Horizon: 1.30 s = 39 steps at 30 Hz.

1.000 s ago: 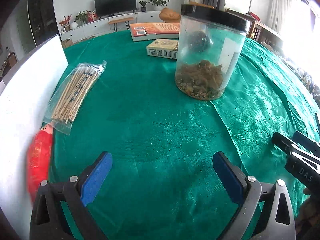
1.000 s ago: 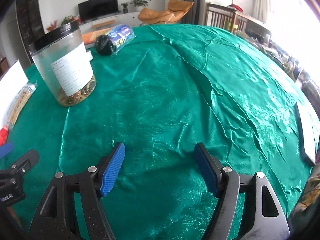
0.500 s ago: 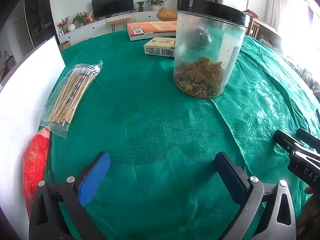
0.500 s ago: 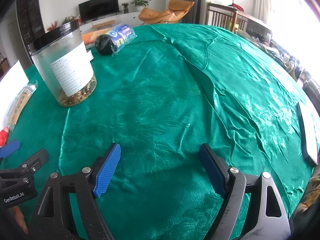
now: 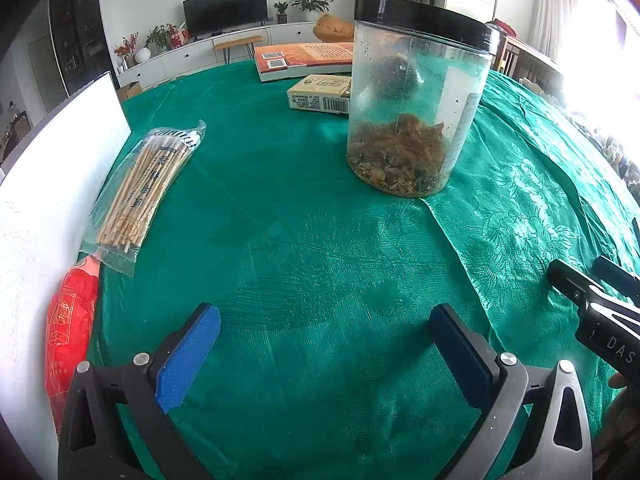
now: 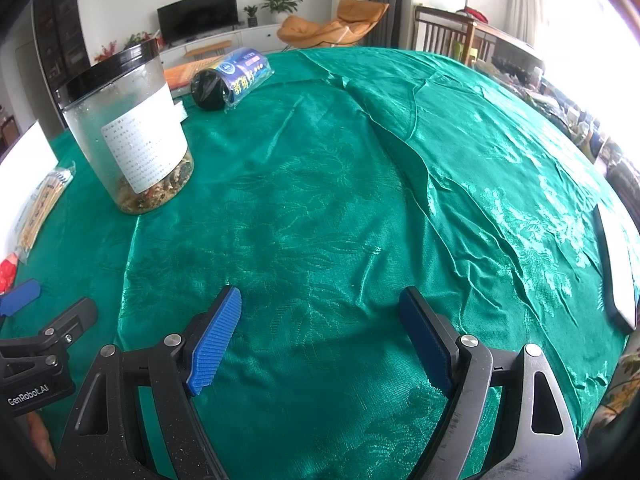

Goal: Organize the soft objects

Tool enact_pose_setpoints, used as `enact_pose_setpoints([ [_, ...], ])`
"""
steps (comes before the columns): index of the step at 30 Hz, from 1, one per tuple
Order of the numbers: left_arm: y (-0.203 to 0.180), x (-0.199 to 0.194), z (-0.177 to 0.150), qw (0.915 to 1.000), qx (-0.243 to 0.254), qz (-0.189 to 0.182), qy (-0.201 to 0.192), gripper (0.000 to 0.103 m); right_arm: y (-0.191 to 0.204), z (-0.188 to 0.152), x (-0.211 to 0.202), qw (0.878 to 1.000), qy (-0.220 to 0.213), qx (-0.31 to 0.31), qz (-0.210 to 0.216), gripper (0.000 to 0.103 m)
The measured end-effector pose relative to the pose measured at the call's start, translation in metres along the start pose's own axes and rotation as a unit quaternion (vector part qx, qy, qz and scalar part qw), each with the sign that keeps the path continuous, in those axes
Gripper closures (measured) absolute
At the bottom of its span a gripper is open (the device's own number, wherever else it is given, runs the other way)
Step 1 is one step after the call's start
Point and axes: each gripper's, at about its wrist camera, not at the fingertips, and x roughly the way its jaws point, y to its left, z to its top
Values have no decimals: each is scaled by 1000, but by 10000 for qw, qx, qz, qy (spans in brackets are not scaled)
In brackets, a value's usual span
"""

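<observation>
A green patterned cloth covers the table, with creases running across it. My left gripper hovers open over bare cloth, nothing between its blue pads. My right gripper also stands open above the cloth, empty. A clear jar with a black lid holds dried bits and stands ahead of the left gripper; in the right wrist view the jar is at far left. A bag of wooden sticks and a red packet lie at the left edge.
A white board stands along the left. Two boxes lie behind the jar. A blue-wrapped black roll rests at the back. A flat white object lies near the right edge. Chairs and furniture stand beyond the table.
The right gripper's jaws have spread a little wider. Both views have barely shifted; nothing on the table has moved.
</observation>
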Motion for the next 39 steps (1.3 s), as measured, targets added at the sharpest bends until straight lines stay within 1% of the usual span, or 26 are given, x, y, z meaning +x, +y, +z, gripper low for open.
enact_pose_setpoints([
  [3, 0, 0, 0, 10000, 77, -45, 5, 0, 0, 0, 0, 10000, -1, -1, -1, 19],
  [9, 9, -4, -3, 9971, 624, -443, 22, 0, 0, 0, 0, 10000, -3, 0, 0, 19],
  [15, 29, -12, -13, 9952, 800, -561, 22, 0, 0, 0, 0, 10000, -4, -2, 2, 19],
  [17, 38, -16, -18, 9948, 813, -607, -1, 0, 0, 0, 0, 10000, -5, -2, 2, 19],
  [18, 41, -17, -20, 9954, 805, -525, 11, 0, 0, 0, 0, 10000, -5, -2, 2, 19],
  [19, 44, -18, -21, 9959, 723, -548, 4, 0, 0, 0, 0, 10000, -5, -2, -1, 19],
  [20, 43, -19, -23, 9964, 685, -491, -11, 0, 0, 0, 0, 10000, -5, -3, 1, 19],
  [22, 37, -22, -26, 9978, 566, -340, -16, 0, 0, 0, 0, 10000, -4, -4, 1, 18],
  [23, 33, -22, -28, 9981, 472, -386, 11, 0, 0, 0, 0, 10000, -6, -3, 3, 18],
  [24, 27, -24, -30, 9983, 481, -319, 6, 0, 0, 0, 0, 10000, -6, -3, 5, 18],
  [28, 7, -26, -35, 9979, 544, -340, -46, 0, 0, 0, 0, 10000, -7, -4, 4, 18],
  [30, 7, -26, -34, 9983, 477, -333, -45, 0, 0, 0, 0, 10000, -7, -4, 4, 18],
  [39, 7, -26, -34, 9983, 474, -339, -46, 0, 0, 0, 0, 10000, -9, -6, 6, 18],
])
